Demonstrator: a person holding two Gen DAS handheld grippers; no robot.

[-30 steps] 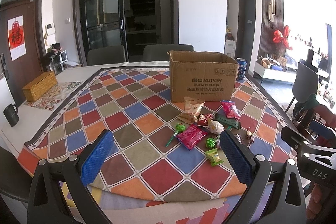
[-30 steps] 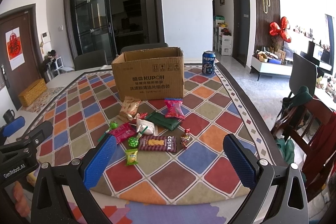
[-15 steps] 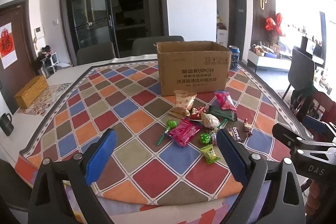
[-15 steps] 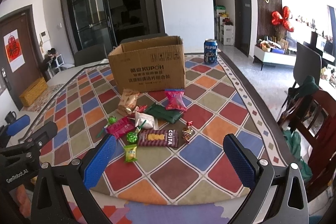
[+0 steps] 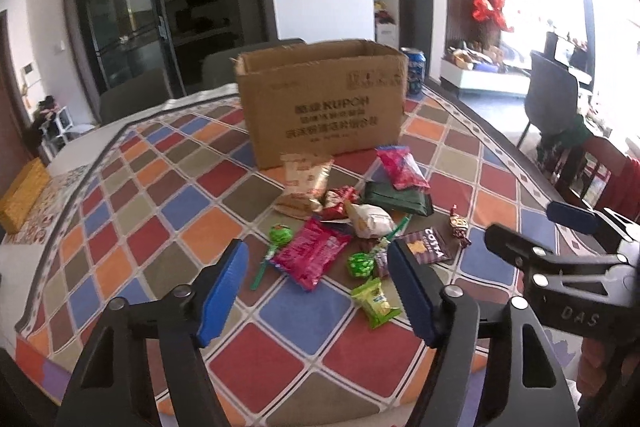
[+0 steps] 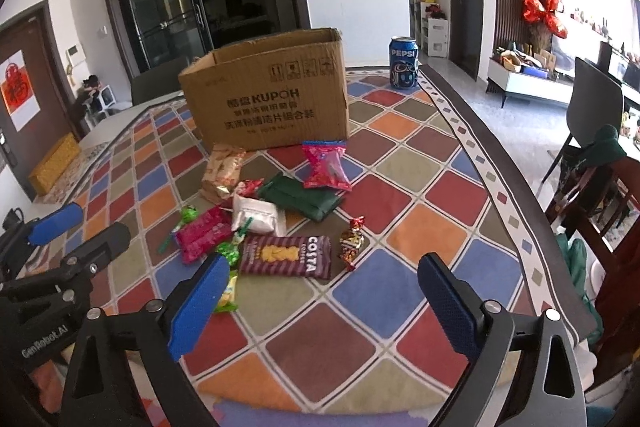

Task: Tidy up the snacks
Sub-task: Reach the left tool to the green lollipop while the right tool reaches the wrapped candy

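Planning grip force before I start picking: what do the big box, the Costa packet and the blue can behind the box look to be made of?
The big box looks like plain brown corrugated cardboard, matte, with creased, frayed rims. The Costa packet appears to be a thin printed plastic or foil-film wrapper, slightly glossy and lying flat. The blue can is probably aluminium: smooth printed wall, silvery top rim.

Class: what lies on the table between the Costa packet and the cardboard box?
In the right wrist view: a white pouch and a dark green packet, between Costa packet and box.

Matt corrugated cardboard box (image 6: 266,95); glossy foil snack wrappers (image 6: 286,256); woven cloth tablecloth (image 6: 400,295).
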